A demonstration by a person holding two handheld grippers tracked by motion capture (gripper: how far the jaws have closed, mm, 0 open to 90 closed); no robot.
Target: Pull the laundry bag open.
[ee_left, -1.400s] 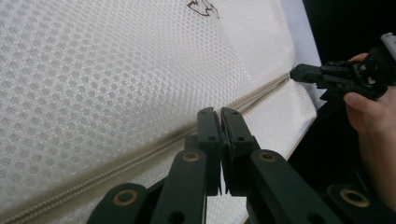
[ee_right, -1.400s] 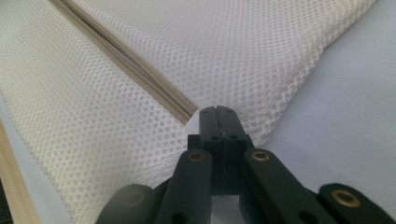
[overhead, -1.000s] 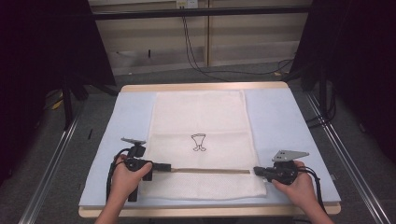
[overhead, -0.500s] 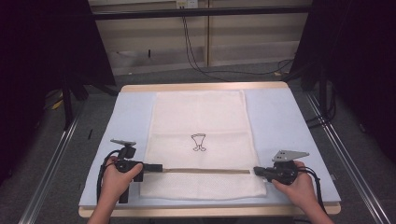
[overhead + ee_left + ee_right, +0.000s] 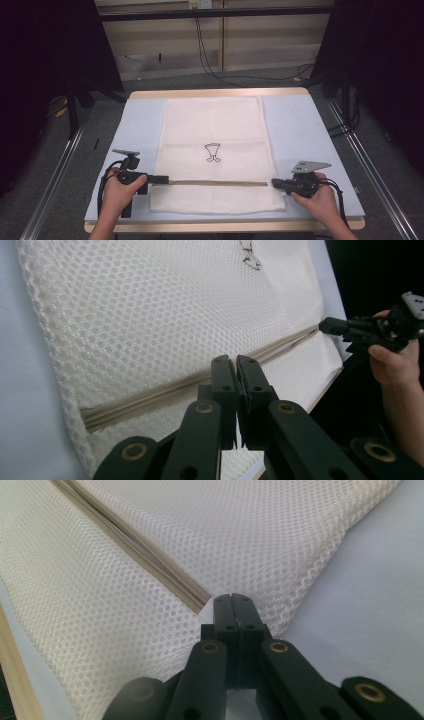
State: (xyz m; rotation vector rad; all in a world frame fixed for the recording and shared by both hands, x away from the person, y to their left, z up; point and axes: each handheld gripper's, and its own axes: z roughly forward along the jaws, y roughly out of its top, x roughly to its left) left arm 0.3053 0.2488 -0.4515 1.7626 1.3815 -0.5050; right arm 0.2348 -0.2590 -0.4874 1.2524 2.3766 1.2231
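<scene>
The mesh laundry bag lies flat and lengthwise in the middle of the pale blue table mat, its beige zipper running straight across near your edge. Your right gripper pins the bag's right end beside the zipper's stop, jaws pressed together on the mesh. Your left gripper sits at the zipper's other end with jaws just as tight; it probably pinches the slider, though the left gripper view does not show what lies between the tips. Keep the right side anchored and draw the left along the zipper's line, low and level, so the teeth stay straight and the cloth does not bunch. The fabric is a soft cream honeycomb net, thin and limp, with a small black goblet-shaped print at its centre.
</scene>
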